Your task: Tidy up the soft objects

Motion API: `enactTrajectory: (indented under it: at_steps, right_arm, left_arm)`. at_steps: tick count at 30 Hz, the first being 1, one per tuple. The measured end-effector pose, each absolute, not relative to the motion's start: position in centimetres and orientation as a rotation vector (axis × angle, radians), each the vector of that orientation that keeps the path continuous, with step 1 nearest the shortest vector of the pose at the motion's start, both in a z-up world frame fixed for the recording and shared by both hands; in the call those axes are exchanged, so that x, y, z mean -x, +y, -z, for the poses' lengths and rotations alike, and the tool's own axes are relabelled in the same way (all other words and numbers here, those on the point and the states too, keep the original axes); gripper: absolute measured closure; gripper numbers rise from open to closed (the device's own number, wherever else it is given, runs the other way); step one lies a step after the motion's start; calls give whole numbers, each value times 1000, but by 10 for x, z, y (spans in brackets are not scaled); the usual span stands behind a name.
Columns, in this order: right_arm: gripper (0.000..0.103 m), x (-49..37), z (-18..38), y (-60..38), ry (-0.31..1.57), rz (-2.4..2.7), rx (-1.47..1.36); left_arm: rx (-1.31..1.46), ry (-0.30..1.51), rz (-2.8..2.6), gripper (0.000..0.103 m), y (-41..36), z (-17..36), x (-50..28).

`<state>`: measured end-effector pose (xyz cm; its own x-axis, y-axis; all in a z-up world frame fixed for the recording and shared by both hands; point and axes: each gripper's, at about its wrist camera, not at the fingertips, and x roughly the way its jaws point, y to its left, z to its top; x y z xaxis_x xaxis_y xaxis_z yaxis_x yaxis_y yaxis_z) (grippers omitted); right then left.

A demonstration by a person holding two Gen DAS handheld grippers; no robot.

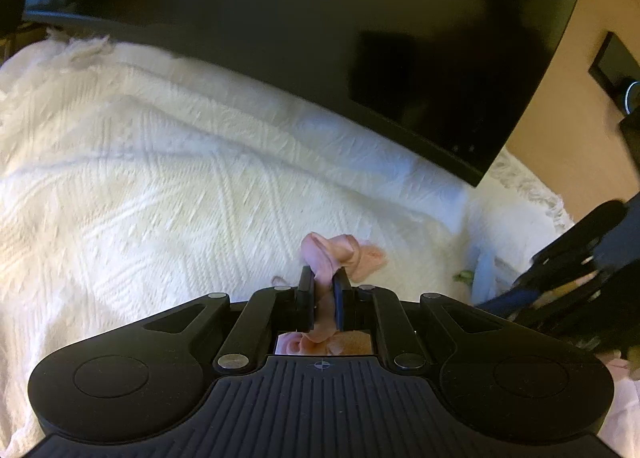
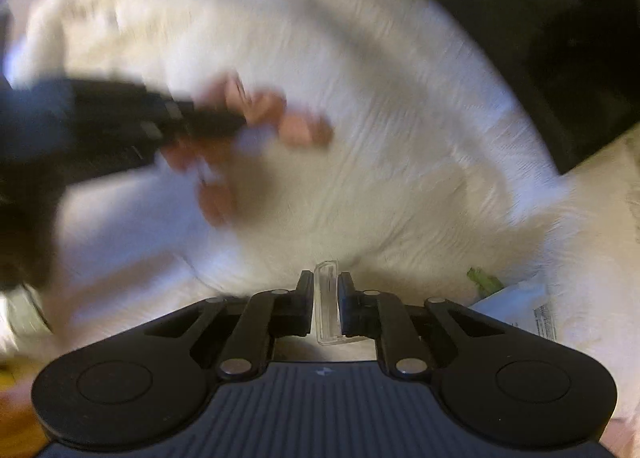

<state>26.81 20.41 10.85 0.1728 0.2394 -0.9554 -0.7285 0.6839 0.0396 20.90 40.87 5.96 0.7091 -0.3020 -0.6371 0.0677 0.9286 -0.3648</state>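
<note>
My left gripper (image 1: 323,284) is clamped narrow on a strip of pink fabric (image 1: 338,254), which bunches up past the fingertips at the lower centre of the left wrist view and trails back between the jaws toward the camera. My right gripper (image 2: 326,286) has its jaws drawn in against a small clear plastic piece (image 2: 327,304), standing upright between the pads at the lower centre of its own view. A big black flat panel (image 1: 320,37) fills the upper part of the left view and overhangs the white textured bedspread (image 1: 140,177) that covers nearly everything below. At the right edge of that view the other gripper's dark body reaches in, blurred. In the right view, the left gripper enters from the left as a dark smear with the pink fabric around its tip. A green scrap (image 2: 484,280) and a white printed paper (image 2: 520,306) lie on the spread at lower right. A tan wall (image 1: 580,57) shows at upper right.
</note>
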Motion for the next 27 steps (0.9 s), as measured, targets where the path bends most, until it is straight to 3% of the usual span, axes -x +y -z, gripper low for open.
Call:
enactTrajectory:
  at_steps: [10, 21, 27]
  right_arm:
    - [91, -265, -183, 164, 1060, -684, 176]
    - [91, -217, -252, 91, 838, -573, 151]
    - [91, -189, -261, 42, 788, -479, 124]
  left_arm:
    - [233, 700, 259, 92, 389, -110, -208]
    - [105, 574, 437, 92, 305, -194, -212]
    - [64, 592, 582, 92, 239, -203, -214]
